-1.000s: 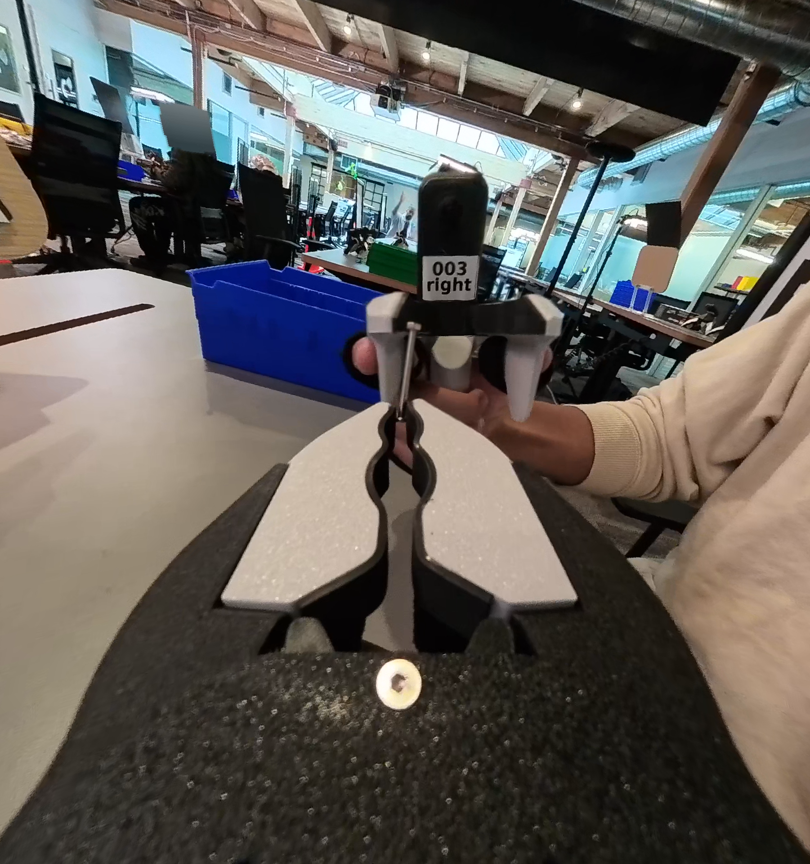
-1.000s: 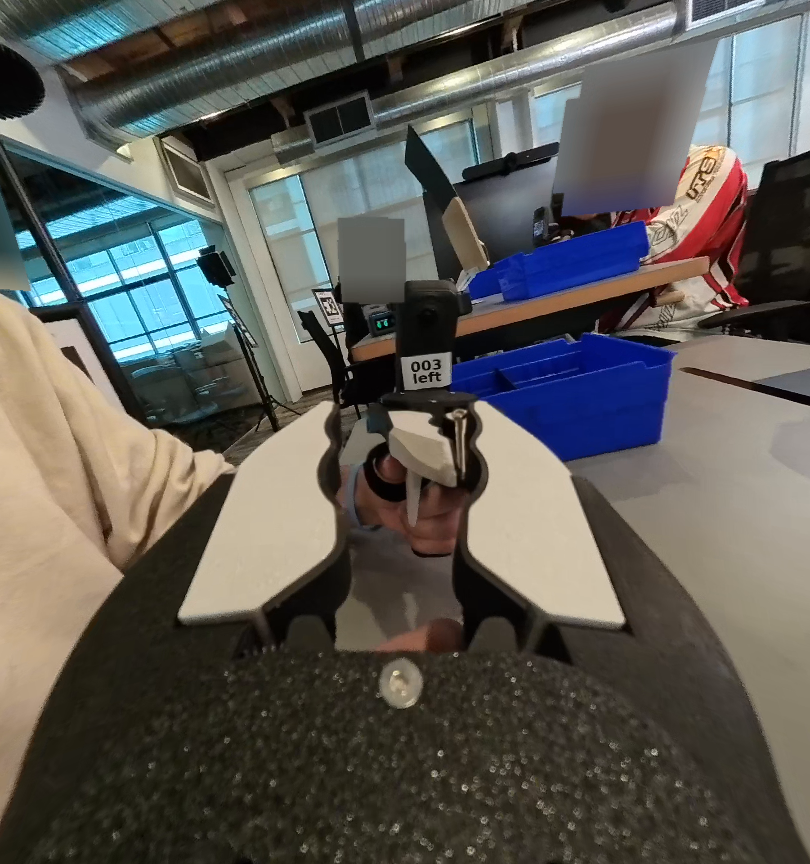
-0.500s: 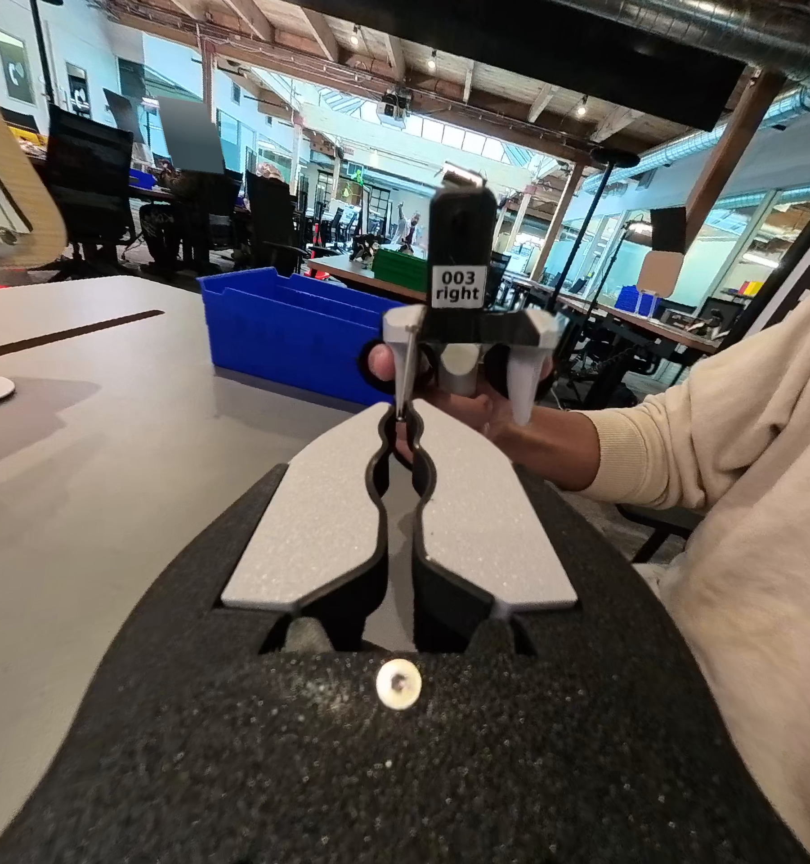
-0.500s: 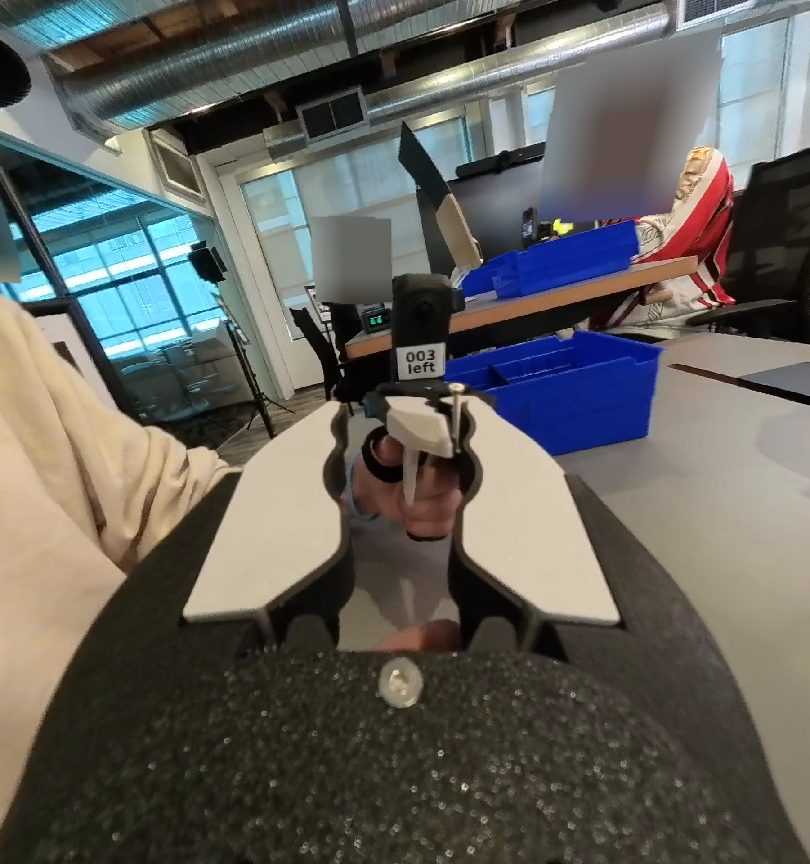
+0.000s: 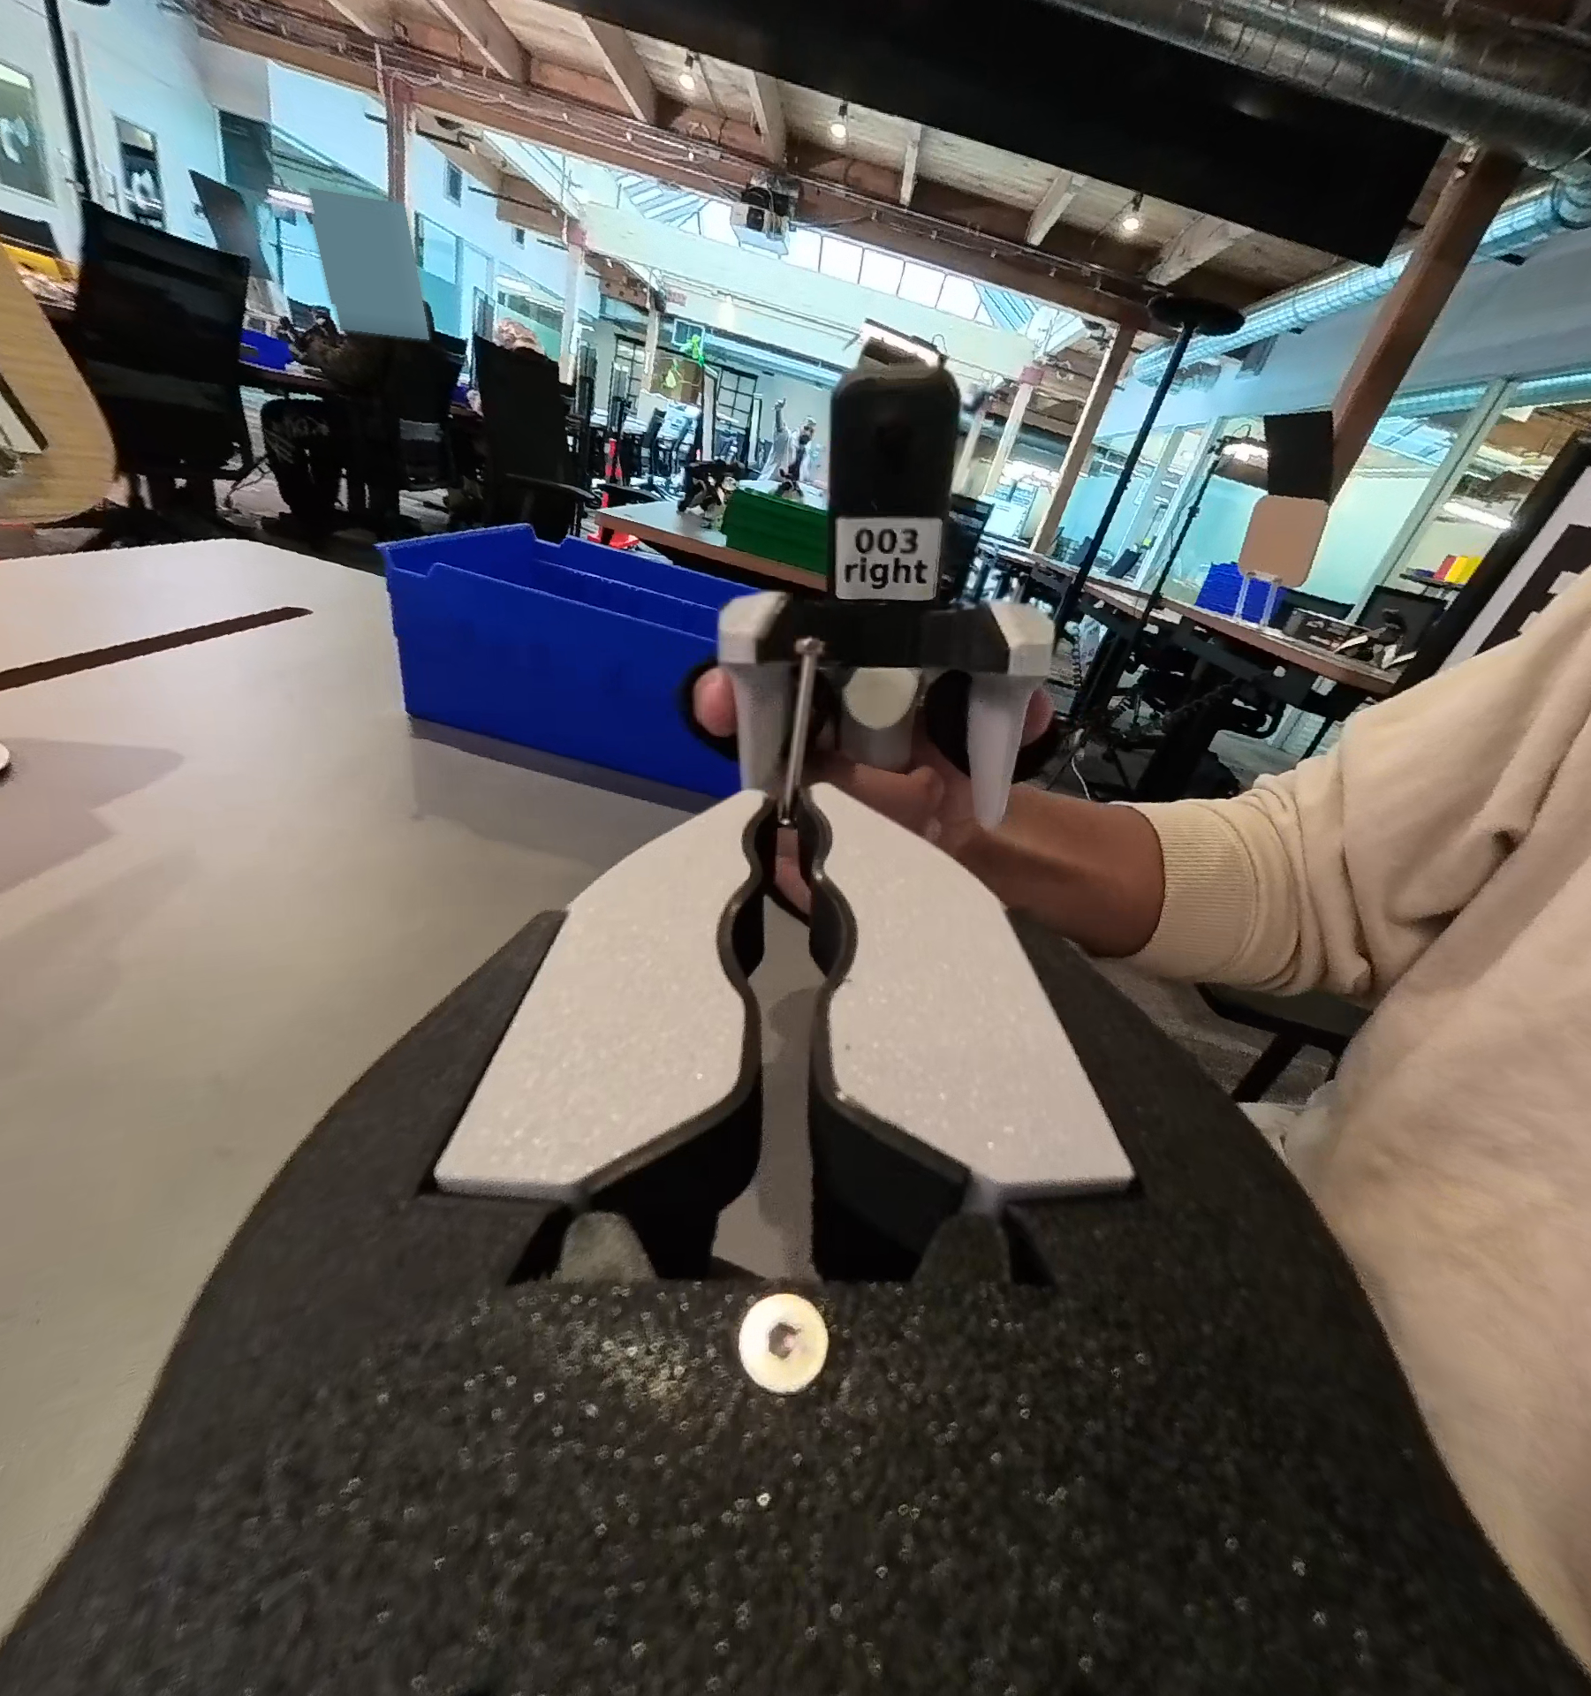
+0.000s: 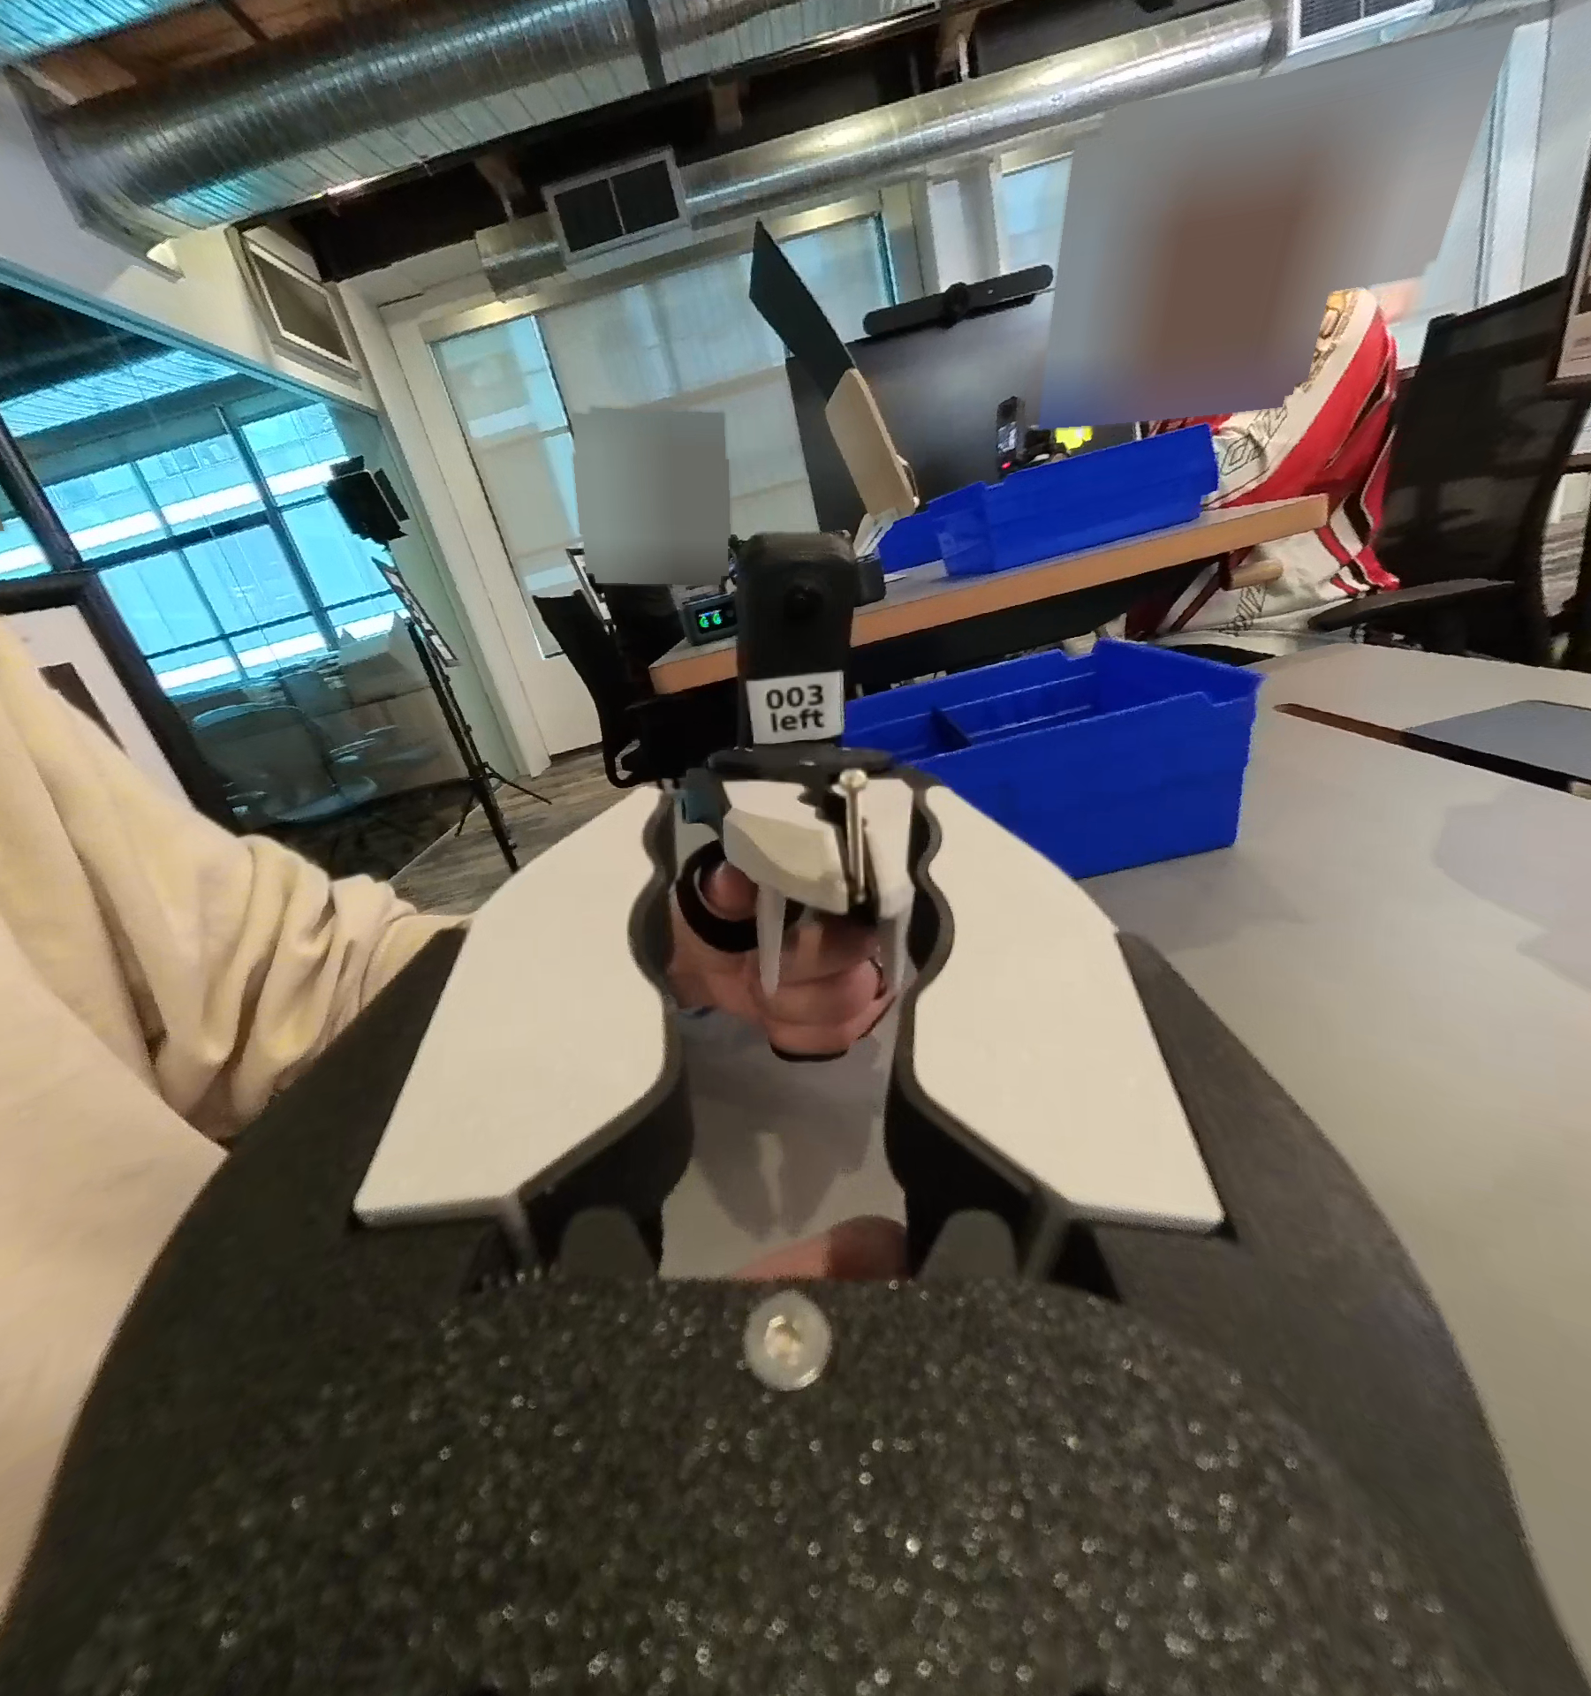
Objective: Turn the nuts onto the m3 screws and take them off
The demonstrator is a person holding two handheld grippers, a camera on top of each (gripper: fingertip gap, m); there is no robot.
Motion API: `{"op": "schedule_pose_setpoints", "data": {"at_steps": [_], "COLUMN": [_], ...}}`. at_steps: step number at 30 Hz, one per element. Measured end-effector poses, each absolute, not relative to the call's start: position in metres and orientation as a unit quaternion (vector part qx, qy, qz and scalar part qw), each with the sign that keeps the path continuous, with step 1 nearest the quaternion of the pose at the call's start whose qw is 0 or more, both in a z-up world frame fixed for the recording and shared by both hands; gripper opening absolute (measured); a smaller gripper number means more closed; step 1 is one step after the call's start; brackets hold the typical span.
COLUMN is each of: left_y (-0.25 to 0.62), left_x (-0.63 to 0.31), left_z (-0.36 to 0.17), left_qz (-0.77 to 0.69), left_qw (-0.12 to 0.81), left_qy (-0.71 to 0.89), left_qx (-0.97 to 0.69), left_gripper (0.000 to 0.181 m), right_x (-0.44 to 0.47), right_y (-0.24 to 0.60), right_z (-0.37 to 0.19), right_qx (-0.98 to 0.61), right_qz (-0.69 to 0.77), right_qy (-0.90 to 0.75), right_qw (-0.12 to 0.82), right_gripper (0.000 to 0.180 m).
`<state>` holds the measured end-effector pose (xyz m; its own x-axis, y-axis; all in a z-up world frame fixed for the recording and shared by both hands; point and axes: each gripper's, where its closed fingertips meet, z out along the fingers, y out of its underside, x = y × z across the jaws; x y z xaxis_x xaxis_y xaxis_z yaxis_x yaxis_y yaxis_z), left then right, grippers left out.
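The grey bench [image 5: 176, 918] is filling the left half of the left wrist view and the right side of the right wrist view, with a blue bin [image 5: 553, 661] sitting on it in the upper middle of the frame. A person's cream sleeve [image 5: 1415, 826] is reaching in from the right edge of the left wrist view.

The left tool [image 5: 787, 817] is rising from the bottom centre of its own view, its grey fingers [image 5: 626, 1028] pressed nearly together and pinching the lower end of the screw [image 5: 799, 725] at their tips. The screw is standing upright, slightly tilted, its head topmost just above centre.

The right tool [image 5: 874, 734] is facing it just beyond, its two pale fingers spread apart and pointing down. Its left-of-frame finger is standing right beside the screw shaft; whether they are touching cannot be told.

In the right wrist view the right tool's fingers [image 6: 553, 1000] are lying wide open on either side of the left tool, and the screw shows upright at frame centre. No nut can be made out at this size.
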<state>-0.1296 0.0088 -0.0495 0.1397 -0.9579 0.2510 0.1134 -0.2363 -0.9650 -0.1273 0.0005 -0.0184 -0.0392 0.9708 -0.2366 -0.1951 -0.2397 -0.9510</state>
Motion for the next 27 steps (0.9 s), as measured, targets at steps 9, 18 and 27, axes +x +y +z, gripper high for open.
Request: {"op": "schedule_pose_setpoints", "data": {"at_steps": [9, 18, 27], "left_y": [0.013, 0.010, 0.006], "left_x": [-0.135, -0.130, -0.128], "left_z": [-0.049, -0.050, -0.051], "left_qz": [-0.537, -0.534, -0.533], "left_qw": [0.500, 0.496, 0.493], "left_qy": [0.363, 0.376, 0.384], "left_qx": [-0.574, -0.572, -0.571], "left_gripper": [0.003, 0.004, 0.004], "right_x": [-0.123, -0.135, -0.143], "right_y": [-0.003, -0.009, -0.007], "right_z": [-0.019, -0.016, -0.014], "right_qx": [-0.496, -0.493, -0.495], "right_qz": [0.613, 0.610, 0.605], "right_qy": [-0.385, -0.402, -0.411], "right_qw": [0.480, 0.472, 0.469], "right_gripper": [0.045, 0.049, 0.049]}}
